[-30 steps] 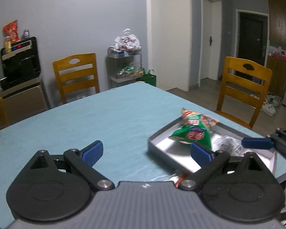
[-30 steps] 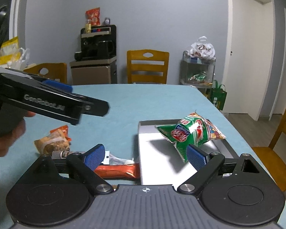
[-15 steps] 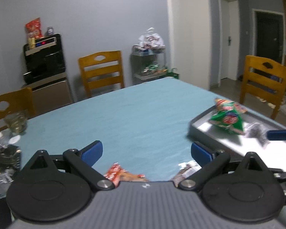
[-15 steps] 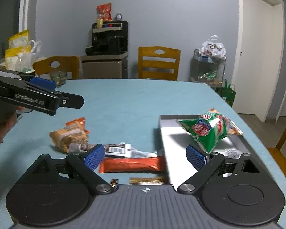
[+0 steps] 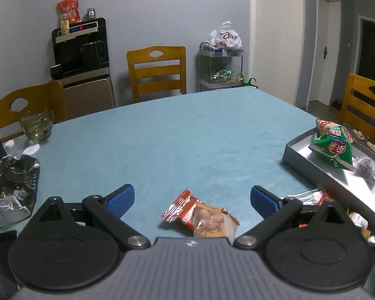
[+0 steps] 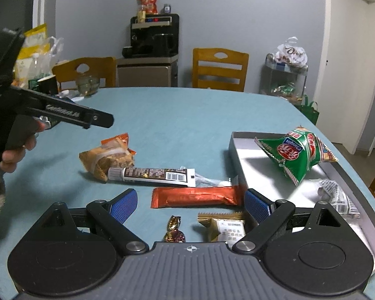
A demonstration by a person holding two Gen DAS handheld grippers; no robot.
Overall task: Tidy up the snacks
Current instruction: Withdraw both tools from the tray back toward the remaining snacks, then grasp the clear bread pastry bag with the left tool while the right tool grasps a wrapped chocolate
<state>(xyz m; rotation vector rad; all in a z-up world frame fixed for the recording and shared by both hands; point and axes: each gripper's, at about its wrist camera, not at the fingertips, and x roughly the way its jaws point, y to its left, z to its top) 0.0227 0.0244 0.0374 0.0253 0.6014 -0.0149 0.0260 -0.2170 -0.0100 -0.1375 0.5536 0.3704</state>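
A grey tray point(image 6: 262, 172) lies on the right of the blue table with a green snack bag point(image 6: 293, 153) and a small clear packet point(image 6: 335, 195) in it. Left of the tray lie a nut packet point(image 6: 107, 158), a long brown bar point(image 6: 150, 174), an orange-red bar point(image 6: 196, 196), a small candy point(image 6: 173, 230) and a gold-edged packet point(image 6: 225, 226). My right gripper point(image 6: 191, 206) hangs open over the orange-red bar, gripping nothing. My left gripper point(image 5: 191, 200) is open above the nut packet point(image 5: 202, 216), with the tray point(image 5: 310, 165) and green bag point(image 5: 333, 147) off to its right.
A crumpled dark foil bag point(image 5: 12, 190), a glass jar point(image 5: 36, 126) and a paper cup point(image 6: 48, 83) stand at the table's left side. Wooden chairs point(image 5: 157, 71) ring the table. A coffee machine point(image 6: 153, 36) and a metal rack point(image 6: 283, 80) stand against the wall.
My left gripper has swung left, away from the tray, and lower, so the nut packet now lies between its fingers. My right gripper has drawn back and down, bringing more loose snacks into view.
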